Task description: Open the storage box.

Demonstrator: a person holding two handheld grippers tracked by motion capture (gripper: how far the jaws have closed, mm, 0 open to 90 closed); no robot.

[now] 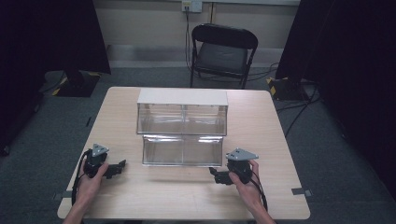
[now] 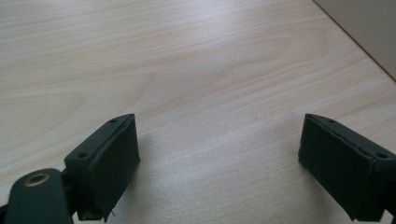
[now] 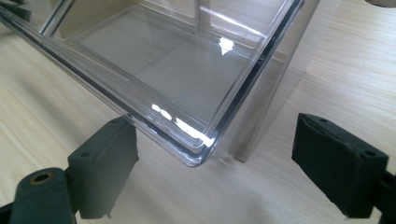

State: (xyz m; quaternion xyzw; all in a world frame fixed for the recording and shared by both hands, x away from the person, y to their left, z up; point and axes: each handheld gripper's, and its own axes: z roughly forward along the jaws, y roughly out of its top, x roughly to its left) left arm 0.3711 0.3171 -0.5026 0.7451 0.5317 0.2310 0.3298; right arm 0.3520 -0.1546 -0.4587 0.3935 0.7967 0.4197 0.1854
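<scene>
High view: clear plastic drawer unit point(image 1: 182, 126) standing at mid-table, two tiers, white top, lower tier stepping forward toward the person, each tier split in two compartments, all apparently empty. Right gripper view: near corner of the lower clear tray point(image 3: 196, 156) close ahead, just off the left jaw, rounded rim catching glare, a thin upright side panel beside it.

Handling, as a judgement: probably light, stiff, hard-shelled; glossy walls likely slippery under the pads and prone to scuffing or cracking if pinched hard. Best hold likely across the rim or front wall of the lower tray, near a corner where the plastic is thicker, jaws straddling the wall rather than pressing a broad flat face. Whole unit perhaps apt to slide on the smooth wood if pushed from one side alone.

Right gripper point(image 1: 217, 173) low on the table just beside the unit's front right corner, jaws spread wide, nothing between them. Left gripper point(image 1: 117, 166) near the front left corner but clear of it, jaws likewise wide apart over bare wood in the left gripper view, empty.

Beyond: pale wooden table point(image 1: 140, 196), black folding chair point(image 1: 223, 51) behind it, grey carpet, dark curtains at both sides.
</scene>
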